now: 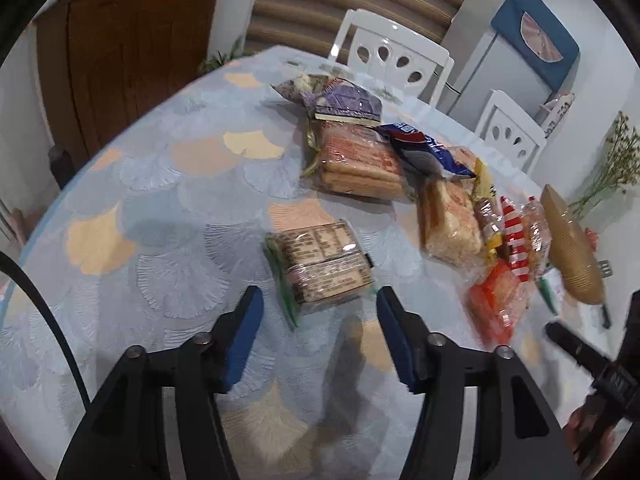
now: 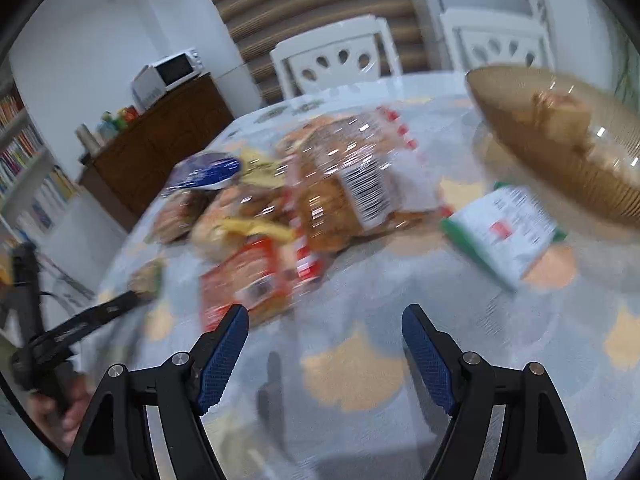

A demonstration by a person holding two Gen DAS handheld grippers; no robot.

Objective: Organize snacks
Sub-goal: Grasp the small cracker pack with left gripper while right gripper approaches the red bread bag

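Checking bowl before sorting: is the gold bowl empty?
Not empty. The gold bowl holds something brownish, likely one snack; blur hides what.

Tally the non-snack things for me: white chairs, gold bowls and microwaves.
White chairs: 2
Gold bowl: 1
Microwave: 1
Total: 4

The left gripper [image 1: 318, 300] hung over the patterned tablecloth [image 1: 160, 208] with its blue pads apart and nothing between them. Just ahead lay a green-edged cracker pack [image 1: 320, 266], label up. Beyond it, more wrapped snacks formed a loose heap [image 1: 400, 164] beside a ribbed golden bowl [image 1: 572, 248].
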